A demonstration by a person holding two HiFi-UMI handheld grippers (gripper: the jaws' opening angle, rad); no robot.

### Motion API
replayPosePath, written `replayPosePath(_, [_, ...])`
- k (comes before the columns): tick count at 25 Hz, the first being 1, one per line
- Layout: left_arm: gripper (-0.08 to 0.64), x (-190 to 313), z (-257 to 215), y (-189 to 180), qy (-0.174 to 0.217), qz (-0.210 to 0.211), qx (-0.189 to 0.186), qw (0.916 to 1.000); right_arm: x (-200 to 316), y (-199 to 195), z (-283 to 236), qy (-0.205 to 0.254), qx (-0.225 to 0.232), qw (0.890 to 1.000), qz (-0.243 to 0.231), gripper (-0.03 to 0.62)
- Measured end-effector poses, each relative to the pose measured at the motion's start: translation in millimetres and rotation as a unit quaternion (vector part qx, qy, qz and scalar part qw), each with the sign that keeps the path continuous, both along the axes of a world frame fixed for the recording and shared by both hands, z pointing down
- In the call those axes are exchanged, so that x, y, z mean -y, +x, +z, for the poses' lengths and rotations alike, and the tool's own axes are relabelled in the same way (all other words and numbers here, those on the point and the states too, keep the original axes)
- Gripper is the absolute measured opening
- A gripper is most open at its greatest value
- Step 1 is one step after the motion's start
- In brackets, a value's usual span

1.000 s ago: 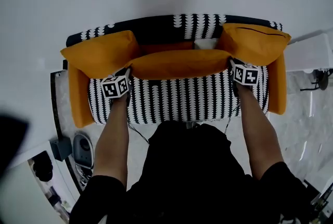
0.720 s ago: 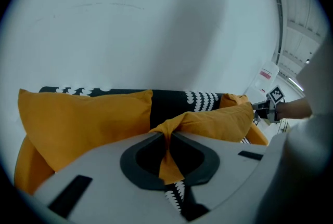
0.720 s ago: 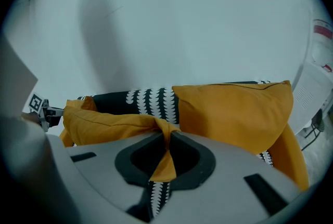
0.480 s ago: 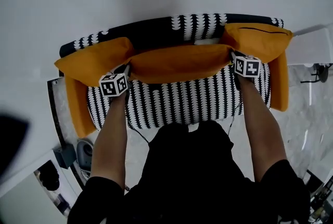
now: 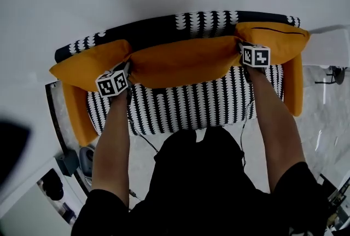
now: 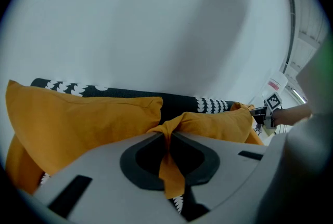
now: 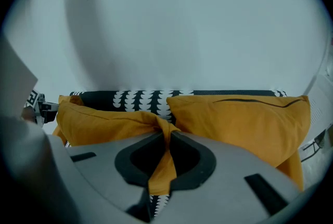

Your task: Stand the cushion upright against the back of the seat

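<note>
From above, the jaws and the cushion's [image 5: 183, 61] lower edge are out of sight. The left tool [image 6: 167, 141] is clamped nearly shut on one pinched corner, the right tool [image 7: 166, 147] on the other; the cushion stretches between them, with the sofa back [image 5: 208, 22] just beyond their tips.

Black top [image 5: 202, 174], grey claws [image 6: 167, 137] [image 7: 167, 140], black-white marker cubes [image 5: 113, 82]

Middle cushion [image 5: 183, 61] carried closer to the backrest [image 5: 158, 29], our left gripper [image 5: 128, 66] and right gripper [image 5: 241, 50] advanced with it
</note>
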State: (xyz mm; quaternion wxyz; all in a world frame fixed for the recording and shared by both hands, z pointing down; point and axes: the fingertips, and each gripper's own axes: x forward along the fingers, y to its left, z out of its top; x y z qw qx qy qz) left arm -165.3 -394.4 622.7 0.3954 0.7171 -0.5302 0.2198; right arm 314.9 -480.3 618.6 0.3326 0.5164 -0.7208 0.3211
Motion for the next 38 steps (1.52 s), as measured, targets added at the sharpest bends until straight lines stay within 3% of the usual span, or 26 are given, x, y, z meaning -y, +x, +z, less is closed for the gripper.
replayPosePath(6, [0.035, 11.8, 4.3, -2.1, -0.012, -0.003, 0.006, 0.9999, 16.2, -3.6, 10.9, -0.015, -0.002, 1.0, -0.001, 0.055])
replayPosePath(25, [0.037, 12.2, -9.1, 1.6, 0.008, 0.004, 0.02, 0.9998, 8.8, -1.3, 9.4, -0.039, -0.004, 0.999, 0.002, 0.055])
replayPosePath(31, [0.05, 1.7, -5.5, -5.1, 0.012, 0.024, 0.04, 0.9988, 2.4, 13.9, -3.4, -0.03, -0.014, 0.999, 0.02, 0.113])
replayPosePath(38, [0.11, -4.0, -25.0, -20.3, 0.032, 0.014, 0.053, 0.998, -7.5, 14.0, -31.2, -0.002, -0.014, 1.0, 0.015, 0.123])
